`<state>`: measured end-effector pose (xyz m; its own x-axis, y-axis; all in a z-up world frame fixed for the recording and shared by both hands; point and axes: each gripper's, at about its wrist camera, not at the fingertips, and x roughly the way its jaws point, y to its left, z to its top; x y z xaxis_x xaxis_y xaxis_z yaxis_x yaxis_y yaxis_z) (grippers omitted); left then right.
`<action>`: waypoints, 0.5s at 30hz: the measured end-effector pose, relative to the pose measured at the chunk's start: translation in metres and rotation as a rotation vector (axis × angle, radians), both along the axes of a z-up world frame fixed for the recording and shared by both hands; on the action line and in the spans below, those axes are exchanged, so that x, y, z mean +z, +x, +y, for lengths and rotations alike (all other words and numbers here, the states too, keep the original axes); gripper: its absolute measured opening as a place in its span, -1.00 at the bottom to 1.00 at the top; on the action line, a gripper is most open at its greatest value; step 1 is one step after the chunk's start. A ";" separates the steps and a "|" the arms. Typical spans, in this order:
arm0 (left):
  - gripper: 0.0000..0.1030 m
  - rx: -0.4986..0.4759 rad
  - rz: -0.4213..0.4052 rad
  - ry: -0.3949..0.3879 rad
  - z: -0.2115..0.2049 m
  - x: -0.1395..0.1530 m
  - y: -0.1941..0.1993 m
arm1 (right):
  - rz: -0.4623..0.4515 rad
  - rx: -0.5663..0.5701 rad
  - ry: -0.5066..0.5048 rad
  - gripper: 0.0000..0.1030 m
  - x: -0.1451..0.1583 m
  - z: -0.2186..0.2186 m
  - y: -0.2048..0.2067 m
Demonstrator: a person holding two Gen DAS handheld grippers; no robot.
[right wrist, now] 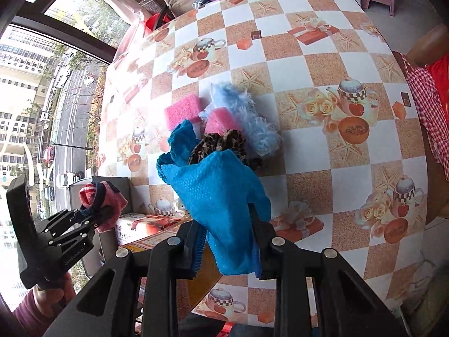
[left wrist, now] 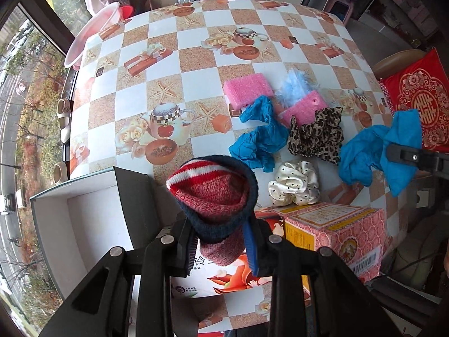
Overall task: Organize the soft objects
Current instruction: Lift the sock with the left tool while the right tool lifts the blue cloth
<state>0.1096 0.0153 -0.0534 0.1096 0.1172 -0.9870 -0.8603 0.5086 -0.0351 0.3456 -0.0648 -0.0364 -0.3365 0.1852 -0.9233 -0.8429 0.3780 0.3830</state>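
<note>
Ideally the left gripper, clamped on the red knitted sock beside the open white box, should clear the box wall before letting go; the right gripper grips a blue cloth above the table.

A ribbed red-and-navy knit wool sock looks coarse beside the glossy checkered vinyl tablecloth. The cream polka-dot satin scrunchie shines; 2 pink foam sponges look porous. The crinkled blue cloth is matt.
</note>
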 end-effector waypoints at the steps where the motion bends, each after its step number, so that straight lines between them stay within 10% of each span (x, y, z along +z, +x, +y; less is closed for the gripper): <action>1: -0.39 0.000 -0.003 0.008 -0.002 0.003 -0.001 | 0.002 -0.001 0.008 -0.45 0.005 0.000 -0.001; 15: -0.39 0.005 -0.029 0.034 -0.030 0.013 -0.019 | -0.053 0.099 0.077 -0.44 0.054 0.004 -0.043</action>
<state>0.0903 -0.0150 -0.0404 0.1371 0.1516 -0.9789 -0.8618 0.5054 -0.0424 0.3030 -0.0607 0.0180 -0.3078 0.2246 -0.9246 -0.8944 0.2632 0.3617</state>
